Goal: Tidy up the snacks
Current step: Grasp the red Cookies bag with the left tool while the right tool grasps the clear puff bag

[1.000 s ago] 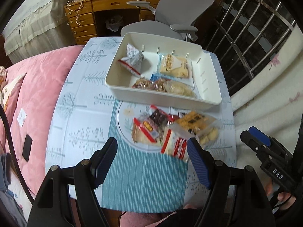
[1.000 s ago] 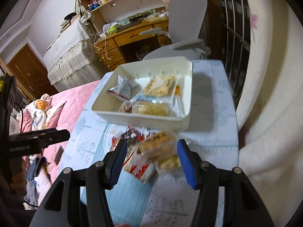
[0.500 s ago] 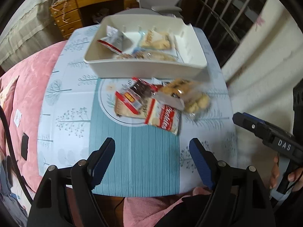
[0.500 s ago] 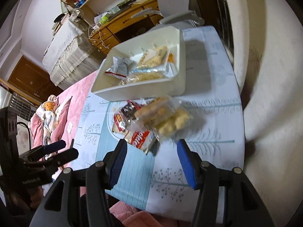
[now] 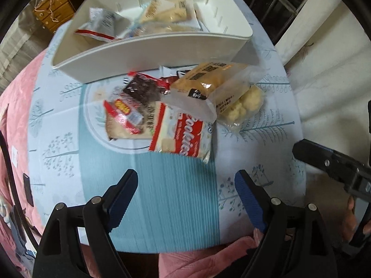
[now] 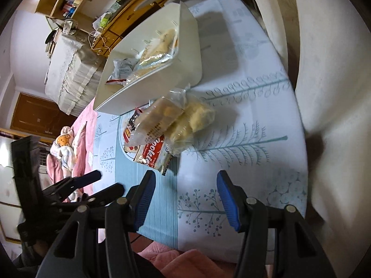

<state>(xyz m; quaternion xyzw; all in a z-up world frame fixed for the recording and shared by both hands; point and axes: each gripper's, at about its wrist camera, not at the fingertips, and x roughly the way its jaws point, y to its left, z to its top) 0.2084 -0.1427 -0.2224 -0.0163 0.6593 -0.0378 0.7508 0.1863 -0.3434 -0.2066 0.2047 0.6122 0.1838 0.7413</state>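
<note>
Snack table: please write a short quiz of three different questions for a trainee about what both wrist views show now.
1. True or false: the left gripper is holding a packet.
2. Multiple choice: the red-and-white cookies packet lies A) inside the white bin, B) on the tablecloth in front of the bin, C) on the pink bedding.
3. Short answer: what lies partly on top of the cookies packet?

Key
1. False. Its jaws have just been opening, with only the tablecloth between them.
2. B. It lies in the loose pile in front of the white bin.
3. The clear bread bag with dark lettering, which overlaps its upper edge.
</note>
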